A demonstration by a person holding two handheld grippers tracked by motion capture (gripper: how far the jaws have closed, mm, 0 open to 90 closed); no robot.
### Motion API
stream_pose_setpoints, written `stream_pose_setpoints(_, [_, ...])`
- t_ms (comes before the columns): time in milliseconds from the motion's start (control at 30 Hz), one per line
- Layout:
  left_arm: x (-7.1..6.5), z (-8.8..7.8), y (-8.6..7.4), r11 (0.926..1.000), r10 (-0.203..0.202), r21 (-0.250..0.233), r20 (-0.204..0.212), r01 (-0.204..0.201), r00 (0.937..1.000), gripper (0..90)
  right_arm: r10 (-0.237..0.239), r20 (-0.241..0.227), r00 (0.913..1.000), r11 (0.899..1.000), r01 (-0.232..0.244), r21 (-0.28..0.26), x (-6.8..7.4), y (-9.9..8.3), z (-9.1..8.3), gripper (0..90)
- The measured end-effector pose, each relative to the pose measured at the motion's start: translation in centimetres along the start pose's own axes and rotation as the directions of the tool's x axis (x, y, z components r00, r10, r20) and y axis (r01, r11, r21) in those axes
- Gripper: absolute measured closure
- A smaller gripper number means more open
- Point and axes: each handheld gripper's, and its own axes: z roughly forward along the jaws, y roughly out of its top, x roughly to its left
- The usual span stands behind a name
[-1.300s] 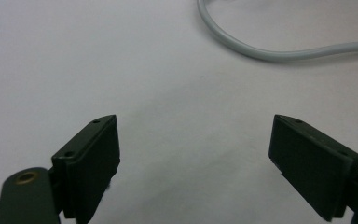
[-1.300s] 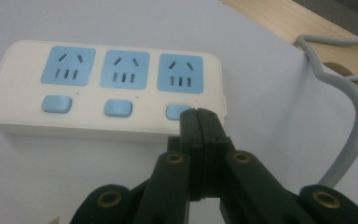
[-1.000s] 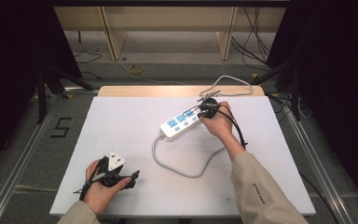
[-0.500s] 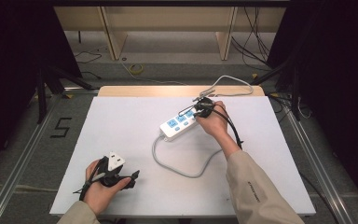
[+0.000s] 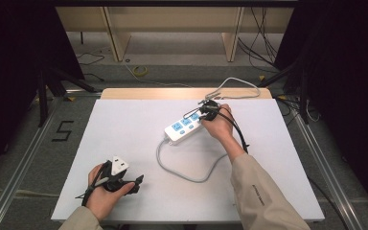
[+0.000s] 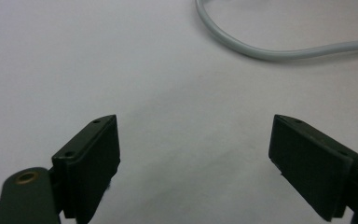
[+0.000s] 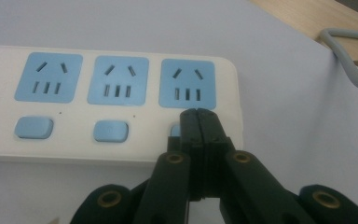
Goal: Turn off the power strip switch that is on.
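White three-socket power strip with blue faces (image 5: pixel 186 126) lies right of centre on the white table (image 5: pixel 124 120). Right gripper (image 7: pixel 199 116), jaws pressed together, tips over the end switch (image 7: pixel 174 131), apparently pressing it; next, likely lift off. Left gripper (image 6: pixel 196 154) spread, resting near-left, well apart from the strip, beside its grey cable (image 6: pixel 261 49).

The power strip (image 7: pixel 112 100) is white, with three light blue socket faces and light blue buttons under them. Its cable (image 5: pixel 187 170) is pale grey. The worktop (image 5: pixel 124 124) is covered in white, and its far edge shows light wood. Both hand-held grippers are black, the left hand-held gripper (image 6: pixel 196 168) and the right hand-held gripper (image 7: pixel 199 126), with small brass-coloured rivets. The sleeve (image 5: pixel 263 201) is beige.
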Motion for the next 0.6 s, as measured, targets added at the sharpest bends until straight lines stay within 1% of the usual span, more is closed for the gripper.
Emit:
stream_pose_setpoints(200, [0.03, -0.01, 0.00, 1.0000, 0.001, -0.001, 0.000, -0.001, 1.0000, 16.2, 0.004, 0.000, 1.0000, 1.000, -0.004, -0.003, 0.12, 0.33, 0.11, 90.0])
stream_pose_setpoints(267, [0.03, -0.01, 0.00, 1.0000, 0.002, -0.001, 0.000, -0.002, 1.0000, 16.2, -0.004, -0.001, 1.0000, 1.000, 0.004, -0.009, 0.07, 0.47, 0.15, 90.0])
stream_pose_setpoints(333, [0.02, -0.01, 0.00, 1.0000, -0.001, -0.001, 0.001, 0.001, 1.0000, 16.2, 0.006, -0.002, 1.0000, 1.000, -0.006, -0.004, 0.13, 0.58, 0.14, 90.0])
stream_pose_setpoints(467, [0.05, -0.01, 0.00, 1.0000, 0.001, -0.001, 0.001, -0.001, 1.0000, 16.1, -0.001, -0.004, 1.0000, 1.000, 0.001, 0.000, 0.09, 0.65, 0.27, 90.0])
stream_pose_setpoints(533, [0.05, 0.00, 0.00, 1.0000, 0.002, 0.000, 0.002, -0.002, 1.0000, 16.1, 0.003, -0.003, 1.0000, 1.000, -0.003, 0.005, 0.19, 0.68, 0.36, 90.0])
stream_pose_setpoints(600, [0.04, 0.01, 0.00, 1.0000, 0.001, -0.001, 0.002, -0.001, 1.0000, 16.2, -0.005, -0.005, 1.0000, 1.000, 0.005, 0.005, 0.18, 0.71, 0.45, 90.0])
